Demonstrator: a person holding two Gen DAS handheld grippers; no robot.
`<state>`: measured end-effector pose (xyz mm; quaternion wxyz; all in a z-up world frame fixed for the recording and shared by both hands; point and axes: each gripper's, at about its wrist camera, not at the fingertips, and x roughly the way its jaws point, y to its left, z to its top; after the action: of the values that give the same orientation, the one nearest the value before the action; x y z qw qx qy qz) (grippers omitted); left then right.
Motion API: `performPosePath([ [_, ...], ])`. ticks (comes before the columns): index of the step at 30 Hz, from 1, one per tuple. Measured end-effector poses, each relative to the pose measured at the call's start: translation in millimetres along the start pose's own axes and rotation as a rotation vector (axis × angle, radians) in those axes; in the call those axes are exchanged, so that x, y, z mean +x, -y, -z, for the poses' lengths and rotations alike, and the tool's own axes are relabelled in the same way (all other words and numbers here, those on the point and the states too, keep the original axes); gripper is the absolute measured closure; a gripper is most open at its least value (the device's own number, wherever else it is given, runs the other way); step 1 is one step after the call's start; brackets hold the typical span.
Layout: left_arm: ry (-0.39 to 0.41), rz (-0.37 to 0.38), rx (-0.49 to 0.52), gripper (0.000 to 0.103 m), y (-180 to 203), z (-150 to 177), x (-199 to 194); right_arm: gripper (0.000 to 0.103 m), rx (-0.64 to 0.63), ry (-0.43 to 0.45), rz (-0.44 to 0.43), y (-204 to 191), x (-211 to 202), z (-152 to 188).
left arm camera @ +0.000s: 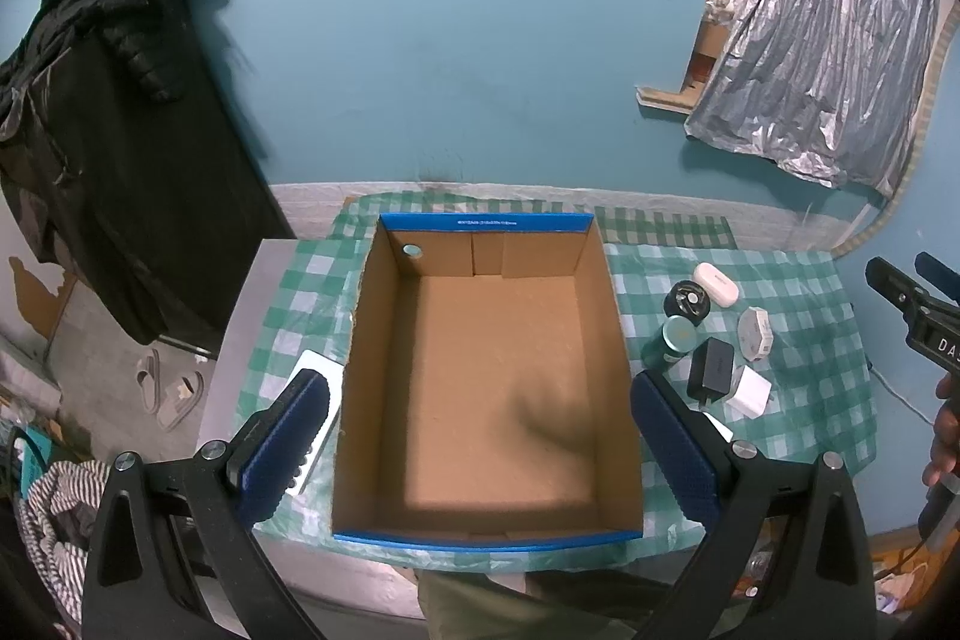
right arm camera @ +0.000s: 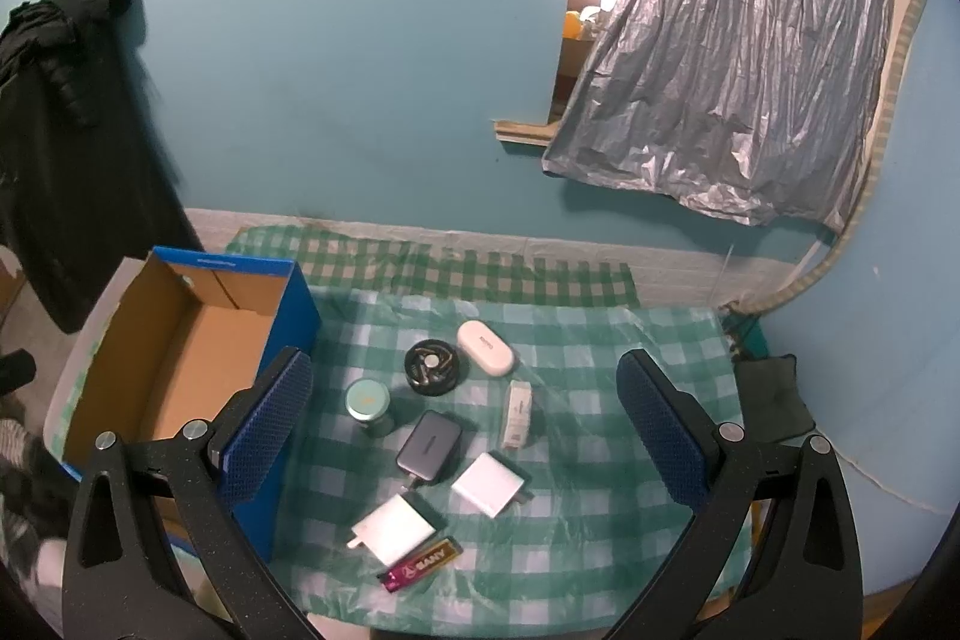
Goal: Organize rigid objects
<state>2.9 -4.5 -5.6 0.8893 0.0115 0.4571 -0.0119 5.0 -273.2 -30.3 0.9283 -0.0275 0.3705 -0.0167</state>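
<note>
An open, empty cardboard box [left arm camera: 486, 376] with blue outer walls stands on the checked tablecloth; it also shows at the left in the right wrist view [right arm camera: 180, 370]. My left gripper [left arm camera: 480, 436] is open, hovering above the box. My right gripper [right arm camera: 465, 430] is open above a group of small items: a white oval case [right arm camera: 486, 347], a black round tin [right arm camera: 432, 367], a teal-lidded jar [right arm camera: 368, 400], a grey charger [right arm camera: 429, 445], two white adapters [right arm camera: 491, 484] [right arm camera: 393, 526], a small white box [right arm camera: 517, 413] and a magenta and gold bar [right arm camera: 423, 563].
A white flat device [left arm camera: 312, 418] lies left of the box, partly behind my left finger. Dark clothes [left arm camera: 108, 130] hang at the left. A silver curtain [right arm camera: 732, 58] hangs on the teal wall at the right. The table's front edge is close below.
</note>
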Motion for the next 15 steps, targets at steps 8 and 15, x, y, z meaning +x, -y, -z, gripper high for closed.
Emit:
performPosePath([
  [8, 0.000, 0.002, -0.002, 0.002, 0.8, 1.5, -0.8, 0.002, 0.004, -0.005, -0.008, -0.6, -1.7, 3.4],
  [15, 0.006, 0.002, -0.015, 0.002, 1.7, 4.4, -5.6, 0.003, 0.000, -0.009, -0.013, 0.8, -3.1, 3.0],
])
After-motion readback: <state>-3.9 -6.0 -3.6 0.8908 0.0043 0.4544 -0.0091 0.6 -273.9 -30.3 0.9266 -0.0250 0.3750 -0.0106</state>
